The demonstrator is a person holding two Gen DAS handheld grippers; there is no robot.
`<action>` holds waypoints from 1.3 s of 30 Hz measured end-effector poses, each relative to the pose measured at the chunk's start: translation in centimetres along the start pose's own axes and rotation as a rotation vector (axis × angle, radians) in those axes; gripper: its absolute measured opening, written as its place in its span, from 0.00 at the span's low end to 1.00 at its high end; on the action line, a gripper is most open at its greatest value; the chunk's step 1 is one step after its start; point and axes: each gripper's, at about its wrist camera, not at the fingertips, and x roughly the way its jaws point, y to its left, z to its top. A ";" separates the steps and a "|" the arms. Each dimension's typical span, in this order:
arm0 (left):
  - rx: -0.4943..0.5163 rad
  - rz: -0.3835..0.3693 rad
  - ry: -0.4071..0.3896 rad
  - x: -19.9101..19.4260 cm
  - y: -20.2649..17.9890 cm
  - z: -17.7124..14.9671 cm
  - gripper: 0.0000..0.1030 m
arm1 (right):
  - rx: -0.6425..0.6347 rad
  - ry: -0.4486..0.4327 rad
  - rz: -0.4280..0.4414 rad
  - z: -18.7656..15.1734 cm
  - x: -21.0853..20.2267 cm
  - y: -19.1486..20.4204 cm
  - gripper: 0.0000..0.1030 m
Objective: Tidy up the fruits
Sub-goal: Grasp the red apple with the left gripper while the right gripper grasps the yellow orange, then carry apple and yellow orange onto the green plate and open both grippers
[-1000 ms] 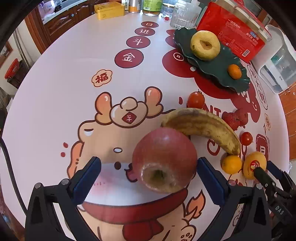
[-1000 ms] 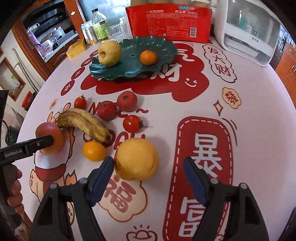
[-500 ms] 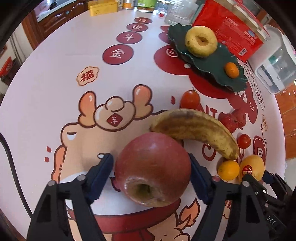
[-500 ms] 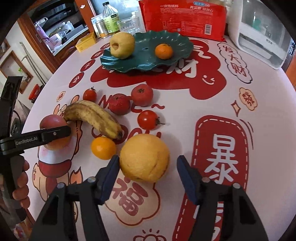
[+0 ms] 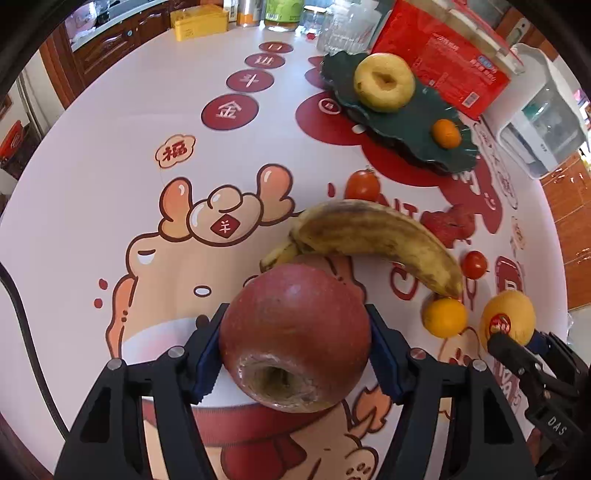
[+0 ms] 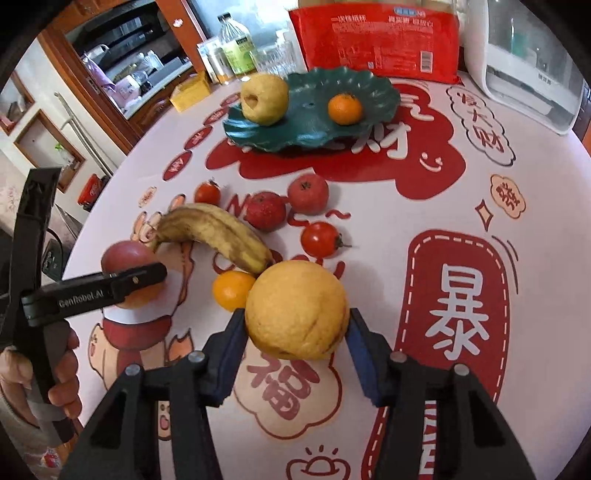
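Observation:
My left gripper is shut on a red apple, both blue pads pressed to its sides; the apple also shows in the right wrist view. My right gripper is shut on a large orange, seen in the left wrist view too. A spotted banana lies just beyond the apple. A small mandarin sits left of the orange. A dark green leaf-shaped plate at the far side holds a yellow apple and a mandarin.
Small tomatoes and red fruits lie between banana and plate. A red packet, bottles, a yellow box and a white appliance stand along the table's far edge.
Both grippers have closed: the left pads came in onto the red apple, the right pads onto the large orange. Both moved slightly forward.

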 end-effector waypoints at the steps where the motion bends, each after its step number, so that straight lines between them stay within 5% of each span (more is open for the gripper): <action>1: 0.005 -0.002 -0.008 -0.5 -0.2 0.0 0.65 | -0.003 -0.006 -0.001 0.1 -0.2 0.1 0.52; 11: 0.114 -0.077 -0.118 -6.9 -3.6 3.5 0.65 | -0.034 -0.072 0.031 2.0 -2.4 1.2 0.52; 22: 0.291 -0.064 -0.279 -11.5 -8.3 15.8 0.65 | -0.047 -0.242 0.006 10.7 -5.9 0.6 0.52; 31: 0.276 -0.017 -0.270 -5.3 -8.7 24.8 0.65 | -0.043 -0.253 -0.035 15.5 -1.9 0.8 0.52; 39: 0.213 -0.073 -0.182 3.7 -10.7 27.8 0.65 | 0.033 -0.197 -0.037 16.0 4.1 -0.2 0.52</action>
